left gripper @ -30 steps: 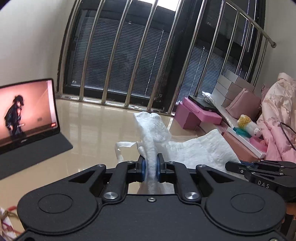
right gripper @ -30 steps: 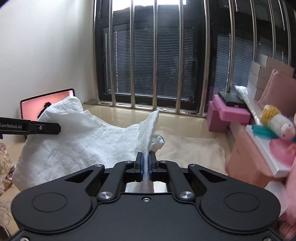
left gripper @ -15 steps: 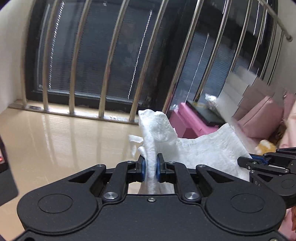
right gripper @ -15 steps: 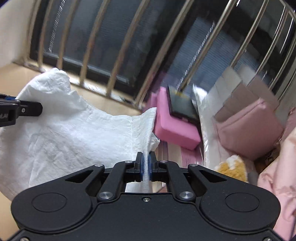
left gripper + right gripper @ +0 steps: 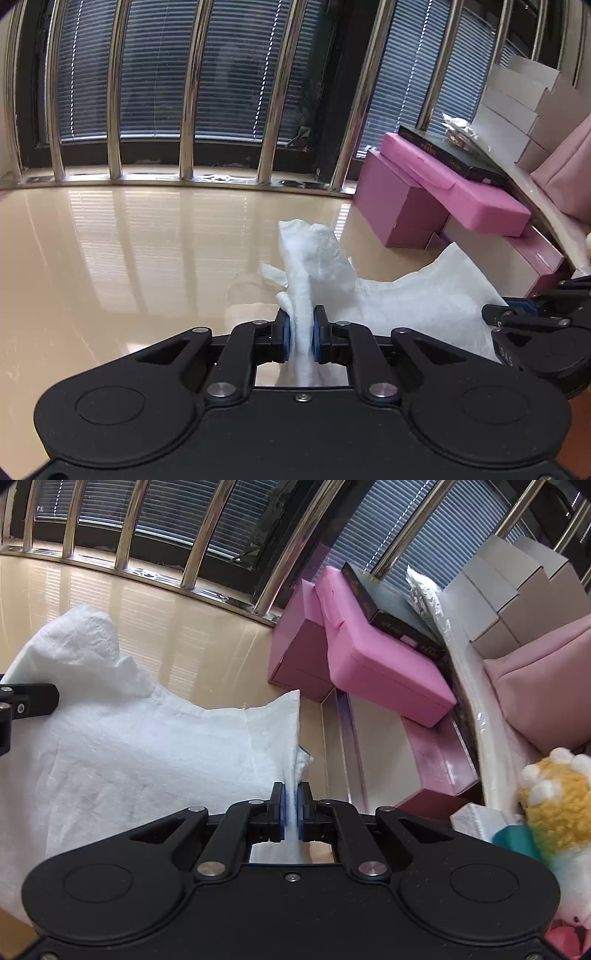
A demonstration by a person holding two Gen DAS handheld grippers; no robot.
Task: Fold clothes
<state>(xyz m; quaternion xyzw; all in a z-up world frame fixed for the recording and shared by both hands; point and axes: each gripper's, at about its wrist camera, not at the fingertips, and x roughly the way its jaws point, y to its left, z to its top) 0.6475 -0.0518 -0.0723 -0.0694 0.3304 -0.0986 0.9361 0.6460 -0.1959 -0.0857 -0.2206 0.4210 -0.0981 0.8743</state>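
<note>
A white crinkled garment [image 5: 417, 299] hangs stretched between my two grippers above the glossy beige surface [image 5: 110, 258]. My left gripper [image 5: 300, 338] is shut on a bunched corner of it that sticks up past the fingers. My right gripper [image 5: 291, 814] is shut on another edge of the garment [image 5: 129, 746], which spreads to the left. The right gripper shows at the right edge of the left wrist view [image 5: 535, 321]. The left gripper shows at the left edge of the right wrist view [image 5: 26, 705].
Steel window bars [image 5: 188, 92] with dark blinds run along the back. Pink boxes [image 5: 369, 653] with a dark book on top stand at the right. Grey boxes [image 5: 517, 587], a pink pouch [image 5: 543, 690] and a yellow plush toy [image 5: 557, 794] lie further right.
Both grippers have swung to the right and dipped toward the surface with the garment held. The laptop has left both views and the pink boxes are now closer.
</note>
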